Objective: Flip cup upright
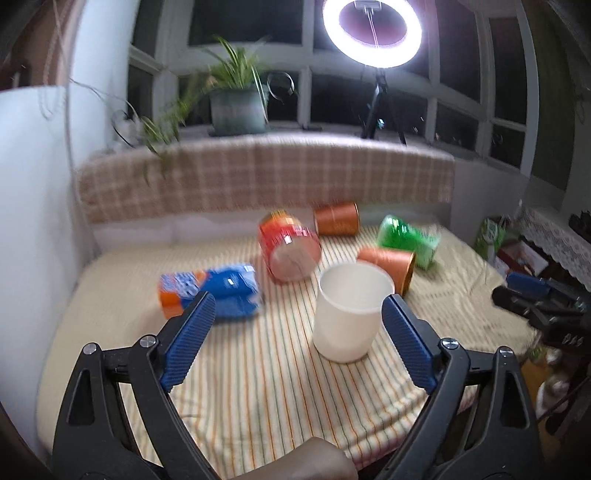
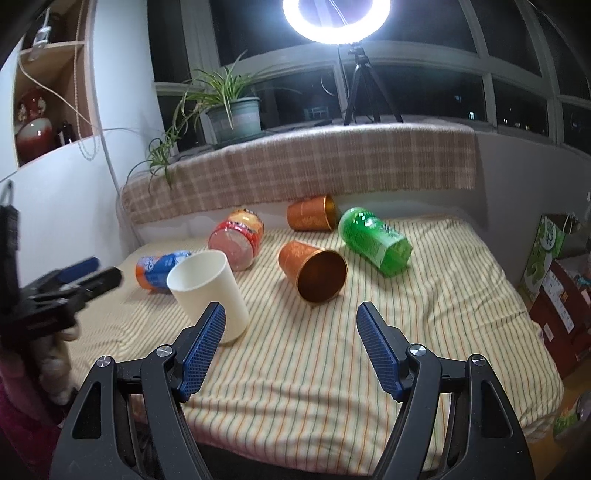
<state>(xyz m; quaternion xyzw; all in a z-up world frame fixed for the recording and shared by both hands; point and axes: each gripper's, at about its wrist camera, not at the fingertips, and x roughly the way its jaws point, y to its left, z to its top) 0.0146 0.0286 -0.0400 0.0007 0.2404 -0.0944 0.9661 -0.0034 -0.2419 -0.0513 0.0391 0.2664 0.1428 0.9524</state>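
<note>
A white cup (image 1: 349, 312) stands upright, mouth up, on the striped cloth (image 1: 258, 387); it also shows in the right wrist view (image 2: 210, 291). My left gripper (image 1: 299, 310) is open, its blue fingers on either side of the cup's near side, not touching it. My right gripper (image 2: 291, 319) is open and empty, just right of the white cup. Two orange cups lie on their sides: a near one (image 2: 314, 271) with its mouth toward me and a far one (image 2: 312, 214).
A green bottle (image 2: 375, 240), a red-lidded jar (image 2: 238, 238) and a blue-orange can (image 2: 159, 267) lie on the cloth. A checked ledge (image 2: 332, 162) with a potted plant (image 2: 232, 114) and a ring light (image 2: 336, 18) stands behind. Boxes (image 2: 554, 280) stand at right.
</note>
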